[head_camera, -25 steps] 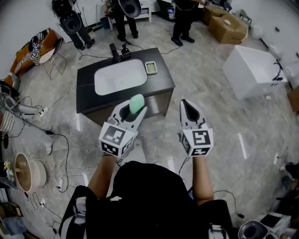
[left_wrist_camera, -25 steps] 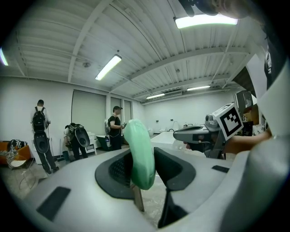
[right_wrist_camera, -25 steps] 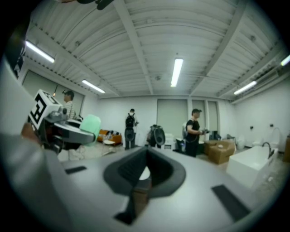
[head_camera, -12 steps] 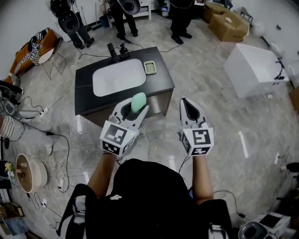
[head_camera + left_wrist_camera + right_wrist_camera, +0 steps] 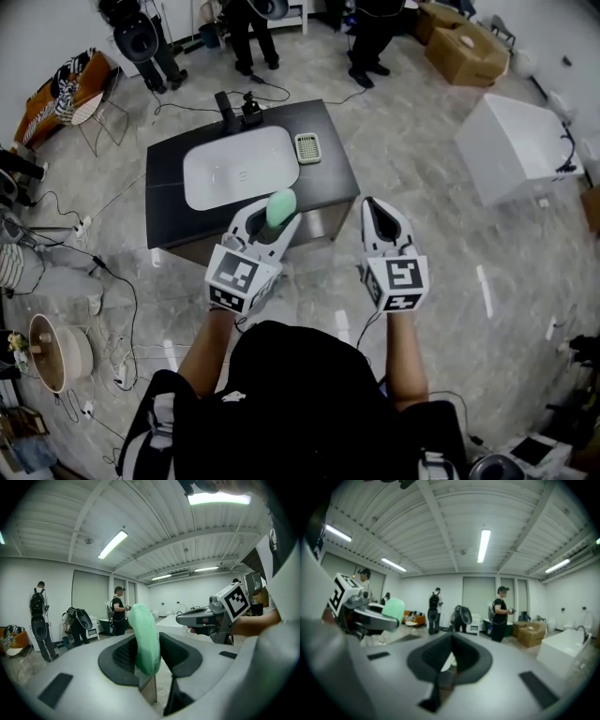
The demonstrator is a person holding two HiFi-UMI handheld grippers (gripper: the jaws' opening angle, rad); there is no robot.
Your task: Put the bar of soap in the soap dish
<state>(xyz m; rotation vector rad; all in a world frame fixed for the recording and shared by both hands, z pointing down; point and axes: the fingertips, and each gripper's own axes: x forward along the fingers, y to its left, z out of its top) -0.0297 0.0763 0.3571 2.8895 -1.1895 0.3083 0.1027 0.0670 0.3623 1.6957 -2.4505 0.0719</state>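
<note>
A mint-green bar of soap point(image 5: 280, 208) stands on edge between the pads of my left gripper point(image 5: 275, 217), which is shut on it; the left gripper view shows the soap point(image 5: 144, 639) upright in the jaws. The pale green soap dish point(image 5: 307, 147) lies on the black counter point(image 5: 328, 183), right of the white sink point(image 5: 239, 169), some way ahead of both grippers. My right gripper point(image 5: 374, 208) hovers to the right of the left one, at about the same height, jaws together with nothing in them. From the right gripper view the soap point(image 5: 393, 610) shows at left.
A black faucet point(image 5: 230, 106) stands at the counter's far edge. People stand beyond the counter. A white box point(image 5: 520, 145) and cardboard boxes point(image 5: 464, 47) are at right, cables point(image 5: 103, 272) and a chair point(image 5: 89, 103) at left on the marbled floor.
The counter has slid nearer and lower in the head view as both grippers moved forward toward it. The soap stays clamped in the left gripper.
</note>
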